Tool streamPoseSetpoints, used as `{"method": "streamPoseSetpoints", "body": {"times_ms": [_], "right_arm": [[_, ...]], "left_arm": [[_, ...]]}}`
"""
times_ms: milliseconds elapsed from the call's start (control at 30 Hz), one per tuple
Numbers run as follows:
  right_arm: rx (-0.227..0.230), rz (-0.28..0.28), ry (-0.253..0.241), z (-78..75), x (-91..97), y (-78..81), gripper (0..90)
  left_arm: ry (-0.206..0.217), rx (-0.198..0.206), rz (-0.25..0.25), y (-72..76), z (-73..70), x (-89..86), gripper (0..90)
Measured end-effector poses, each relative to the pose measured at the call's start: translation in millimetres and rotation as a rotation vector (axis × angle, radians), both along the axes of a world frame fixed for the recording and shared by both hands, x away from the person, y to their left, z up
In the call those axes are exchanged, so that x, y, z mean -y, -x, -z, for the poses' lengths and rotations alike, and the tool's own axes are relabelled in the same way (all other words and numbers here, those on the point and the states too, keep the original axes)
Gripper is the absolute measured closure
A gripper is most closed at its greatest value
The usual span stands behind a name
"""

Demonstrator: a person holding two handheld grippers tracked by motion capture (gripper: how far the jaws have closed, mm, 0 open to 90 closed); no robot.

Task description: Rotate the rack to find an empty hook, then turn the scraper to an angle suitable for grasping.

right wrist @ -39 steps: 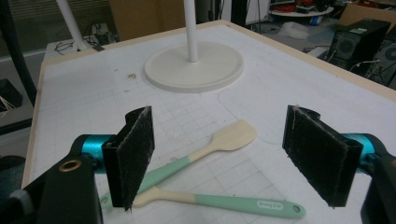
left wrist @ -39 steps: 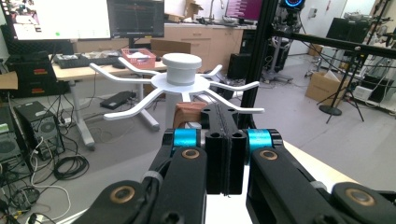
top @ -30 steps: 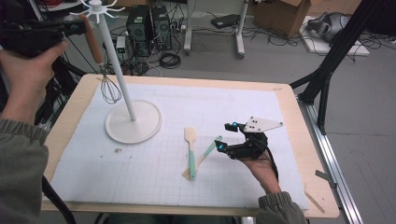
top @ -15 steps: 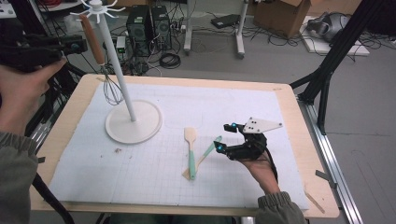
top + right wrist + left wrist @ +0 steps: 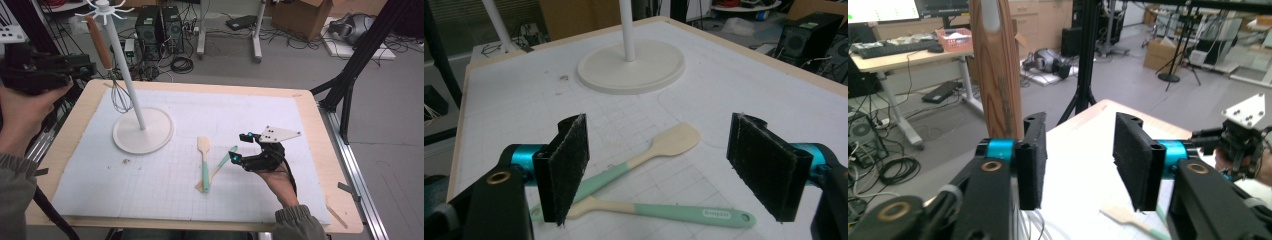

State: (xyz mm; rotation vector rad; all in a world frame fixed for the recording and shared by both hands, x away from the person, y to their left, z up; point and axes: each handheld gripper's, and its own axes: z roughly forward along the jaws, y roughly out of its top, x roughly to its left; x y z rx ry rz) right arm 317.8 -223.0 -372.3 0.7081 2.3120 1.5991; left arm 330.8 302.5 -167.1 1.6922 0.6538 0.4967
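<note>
Left gripper [image 5: 1079,155] has just been opening its jaws, nothing between the pads; the wooden-handled wire whisk [image 5: 996,70], hanging upright from the white stand [image 5: 125,75], sits just outside the left-hand jaw. Right gripper [image 5: 674,172] holds wide and empty over the white surface [image 5: 744,85]. Straight ahead and below its jaws lie two mint-and-cream spatulas [image 5: 639,160], crossed, touching, the nearer one's long axis running across the gap. That hand is nearer. The nearer handle carries pale lettering, too small to read.
</note>
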Motion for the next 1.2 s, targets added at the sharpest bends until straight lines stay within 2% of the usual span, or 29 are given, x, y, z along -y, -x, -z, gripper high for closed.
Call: {"method": "streamPoseSetpoints", "body": {"times_ms": [167, 367, 567, 733, 833, 1000, 1200], "right_arm": [[-0.008, 0.0, 0.018, 3.2, 1.3, 0.1, 24.0], [-0.011, 0.015, 0.012, 4.1, 6.7, 0.4, 24.0], [-0.022, 0.006, 0.024, 8.3, 6.2, 0.2, 24.0], [-0.023, 0.012, 0.017, 9.5, 8.9, -0.5, 24.0], [-0.027, 0.019, 0.013, 9.1, 9.5, 0.3, 24.0], [-0.024, 0.024, 0.009, 8.7, 9.1, 0.7, 24.0], [-0.021, 0.022, 0.016, 10.4, 7.5, 1.3, 22.8]], "left_arm": [[0.003, -0.005, -0.006, 3.3, 6.6, -1.5, 51.9], [-0.008, -0.001, -0.006, 8.9, 12.4, -1.3, 47.3], [-0.013, -0.009, 0.004, 12.3, 24.6, -0.3, 46.1], [-0.021, -0.013, 0.008, 14.5, 32.9, 1.0, 43.0], [-0.006, -0.018, 0.02, 16.4, 37.6, 2.3, 42.0], [-0.025, -0.027, 0.032, 20.4, 49.5, 7.3, 41.3], [-0.003, -0.045, 0.022, 25.9, 68.1, 11.1, 37.5]]}}
